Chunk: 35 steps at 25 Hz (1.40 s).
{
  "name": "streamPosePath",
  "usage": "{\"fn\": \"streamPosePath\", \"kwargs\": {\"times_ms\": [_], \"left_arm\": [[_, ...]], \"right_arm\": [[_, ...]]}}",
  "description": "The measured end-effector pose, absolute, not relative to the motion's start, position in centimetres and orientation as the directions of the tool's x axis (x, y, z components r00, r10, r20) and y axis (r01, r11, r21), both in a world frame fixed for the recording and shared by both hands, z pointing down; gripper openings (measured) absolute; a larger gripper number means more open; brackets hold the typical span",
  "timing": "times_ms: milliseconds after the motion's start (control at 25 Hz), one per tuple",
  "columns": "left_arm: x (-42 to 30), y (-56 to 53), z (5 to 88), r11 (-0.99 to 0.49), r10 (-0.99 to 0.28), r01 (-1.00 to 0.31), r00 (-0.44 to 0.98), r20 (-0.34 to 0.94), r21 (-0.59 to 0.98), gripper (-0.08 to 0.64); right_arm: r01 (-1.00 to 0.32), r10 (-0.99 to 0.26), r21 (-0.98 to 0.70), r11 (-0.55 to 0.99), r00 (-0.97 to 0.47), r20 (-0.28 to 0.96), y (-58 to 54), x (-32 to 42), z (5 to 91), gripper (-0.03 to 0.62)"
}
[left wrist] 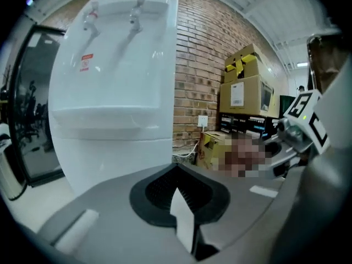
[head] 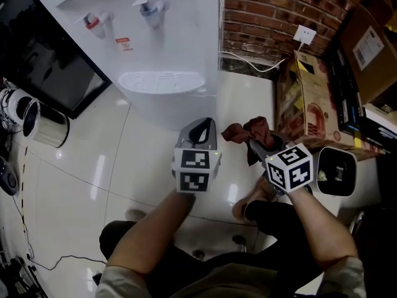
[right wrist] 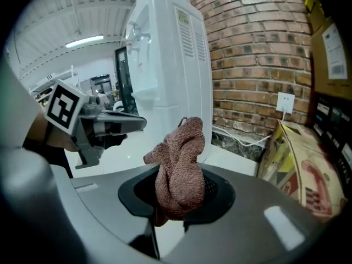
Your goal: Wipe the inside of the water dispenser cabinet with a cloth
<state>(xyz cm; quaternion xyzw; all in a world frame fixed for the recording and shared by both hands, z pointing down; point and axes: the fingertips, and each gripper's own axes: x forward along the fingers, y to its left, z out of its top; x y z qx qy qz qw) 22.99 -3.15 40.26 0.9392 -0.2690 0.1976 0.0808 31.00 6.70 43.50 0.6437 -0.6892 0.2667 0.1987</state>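
Overhead, the head view: the white water dispenser (head: 155, 42) stands at 11 o'clock on a glossy tiled floor (head: 80, 166), its two taps and drip tray facing the person. Both grippers are held side by side in front of it, well apart from its body. The left gripper (head: 203, 125) points toward 12 o'clock with its jaws pressed together and nothing in them. The right gripper (head: 254, 144) points toward 11 o'clock and is clamped on a reddish-brown cloth (head: 247, 130), which bunches out past the tips. Cardboard boxes (head: 307, 104) sit at 3 o'clock against a brick wall (head: 279, 11).

Left gripper view: the jaws are fully closed and empty. The dispenser fills 11 o'clock, apart from the tips. The right gripper shows at 3 o'clock.

Right gripper view: the jaws stand partly apart, both pads pressing the cloth, which rises in a crumpled wad at centre. The dispenser's side panel stands at 12 o'clock, clear of the cloth. A wall socket (right wrist: 285, 102) sits at 2 o'clock.
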Motion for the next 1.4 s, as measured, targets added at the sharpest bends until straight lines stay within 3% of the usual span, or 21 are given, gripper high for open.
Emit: {"fn": "streamPosePath", "kwargs": {"times_ms": [440,1040,1400], "left_arm": [[18.4,1.1,45.8,-0.875,-0.371,-0.48,0.748,0.55,0.063,0.0],[20.0,2.1,48.9,-0.882,-0.277,-0.45,0.733,0.621,0.138,0.0],[20.6,1.4,45.8,-0.838,-0.327,-0.512,0.75,0.574,0.191,0.0]], "right_arm": [[-0.99,-0.669,-0.108,-0.091,-0.019,0.743,3.1,32.4,56.4,0.113],[-0.979,-0.411,-0.119,-0.168,-0.04,0.911,4.5,33.5,73.5,0.124],[-0.978,-0.293,-0.125,-0.169,-0.071,0.953,5.3,35.0,76.4,0.249]]}}
